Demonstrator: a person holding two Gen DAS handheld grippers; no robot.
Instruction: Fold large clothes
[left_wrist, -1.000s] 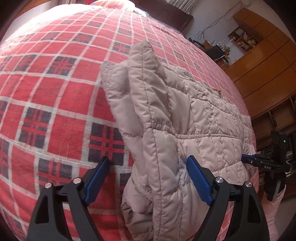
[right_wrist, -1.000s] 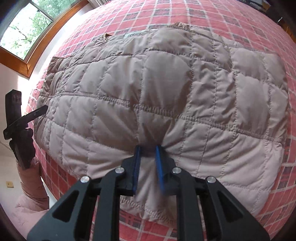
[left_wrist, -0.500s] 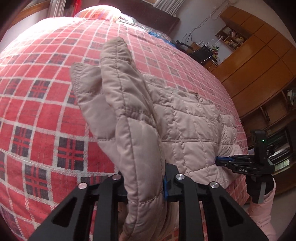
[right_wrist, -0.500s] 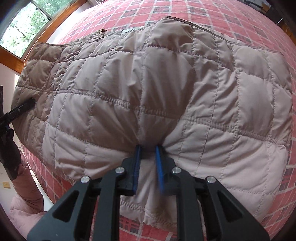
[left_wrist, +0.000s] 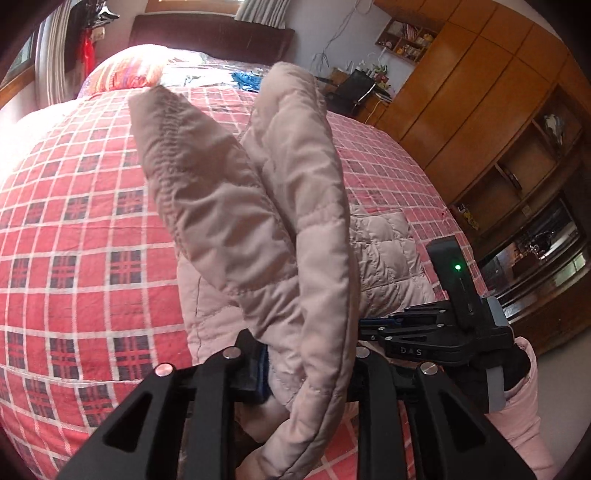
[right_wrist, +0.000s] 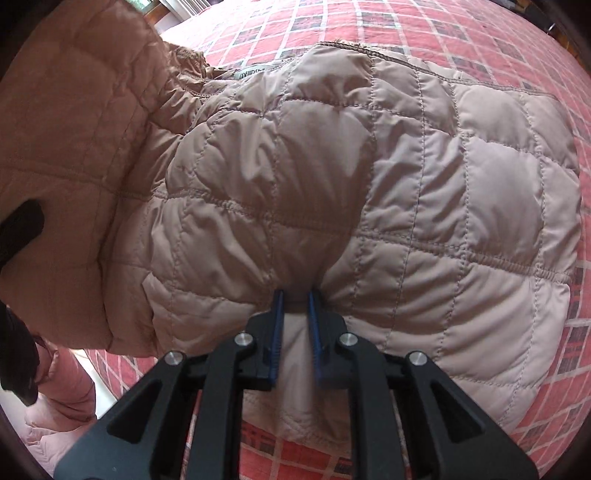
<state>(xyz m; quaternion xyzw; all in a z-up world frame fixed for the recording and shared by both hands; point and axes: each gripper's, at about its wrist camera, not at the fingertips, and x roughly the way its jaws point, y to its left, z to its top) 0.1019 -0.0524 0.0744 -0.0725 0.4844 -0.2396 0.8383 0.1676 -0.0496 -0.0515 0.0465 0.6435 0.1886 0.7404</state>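
Left gripper (left_wrist: 306, 363) is clamped on a thick fold of the beige quilted jacket (right_wrist: 369, 184), lifting that side up off the red plaid bedspread (left_wrist: 74, 240). Right gripper (right_wrist: 295, 325) pinches the jacket's hem, narrow gap, with the rest lying flat on the bed.

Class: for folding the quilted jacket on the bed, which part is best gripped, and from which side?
Grip the quilted jacket at its thin near hem edge, coming in from the bed's near side: the right claw is pinching it there. The puffy panels elsewhere look too thick.
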